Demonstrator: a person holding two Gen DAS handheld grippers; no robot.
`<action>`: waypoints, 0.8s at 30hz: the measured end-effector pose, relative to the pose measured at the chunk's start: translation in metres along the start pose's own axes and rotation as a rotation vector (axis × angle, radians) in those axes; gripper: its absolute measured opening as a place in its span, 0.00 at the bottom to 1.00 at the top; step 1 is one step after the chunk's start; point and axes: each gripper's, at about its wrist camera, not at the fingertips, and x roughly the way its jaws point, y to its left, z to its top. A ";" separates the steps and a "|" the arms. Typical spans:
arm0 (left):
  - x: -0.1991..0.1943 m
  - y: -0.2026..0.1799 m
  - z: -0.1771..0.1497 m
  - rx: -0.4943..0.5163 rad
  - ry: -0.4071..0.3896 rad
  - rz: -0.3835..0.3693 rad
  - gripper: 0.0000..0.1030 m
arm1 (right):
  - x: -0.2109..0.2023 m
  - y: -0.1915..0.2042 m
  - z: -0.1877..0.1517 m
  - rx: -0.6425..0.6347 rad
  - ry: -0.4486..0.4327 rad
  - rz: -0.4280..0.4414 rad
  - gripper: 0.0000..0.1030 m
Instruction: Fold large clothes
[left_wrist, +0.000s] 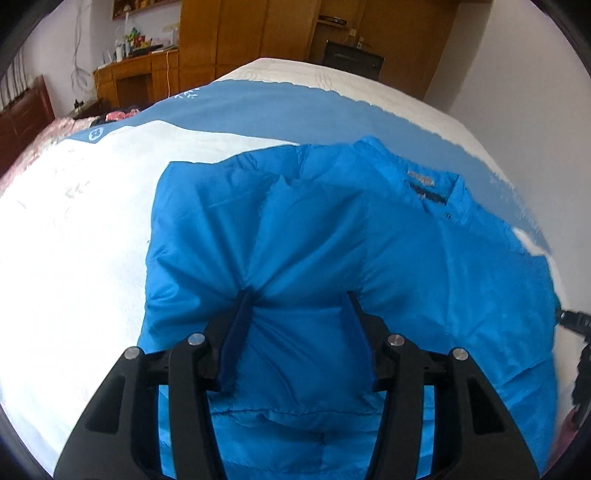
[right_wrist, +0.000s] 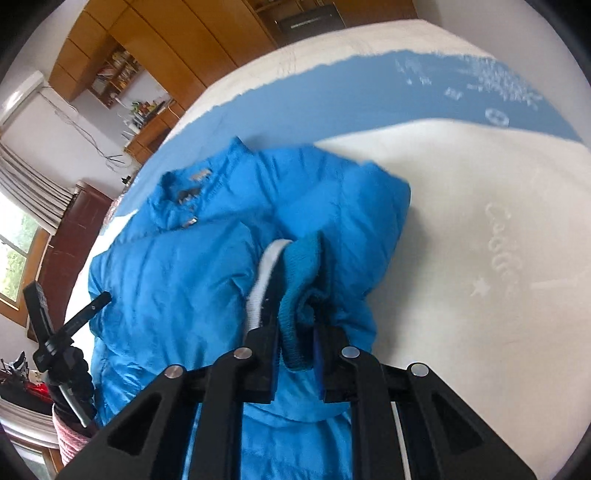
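We see a bright blue puffy jacket (left_wrist: 332, 240) lying on the bed (left_wrist: 74, 258), over the white part of the cover with its collar (right_wrist: 181, 195) toward the blue band. Its near side is bunched and creased. Our left gripper (left_wrist: 297, 299) has its fingers spread, padded fabric bulging between them. Our right gripper (right_wrist: 295, 291) pinches the ribbed cuff (right_wrist: 299, 295). The collar label is too blurred to read, and the hem is cut off behind the grippers.
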 end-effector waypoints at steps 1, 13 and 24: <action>0.002 -0.002 -0.002 0.012 -0.003 0.015 0.49 | 0.002 0.001 -0.001 -0.009 -0.003 -0.009 0.15; -0.033 -0.042 0.027 0.068 -0.063 0.000 0.53 | -0.044 0.074 0.001 -0.165 -0.215 -0.105 0.22; 0.027 -0.066 0.019 0.121 -0.025 0.034 0.54 | 0.048 0.092 -0.003 -0.215 -0.101 -0.144 0.18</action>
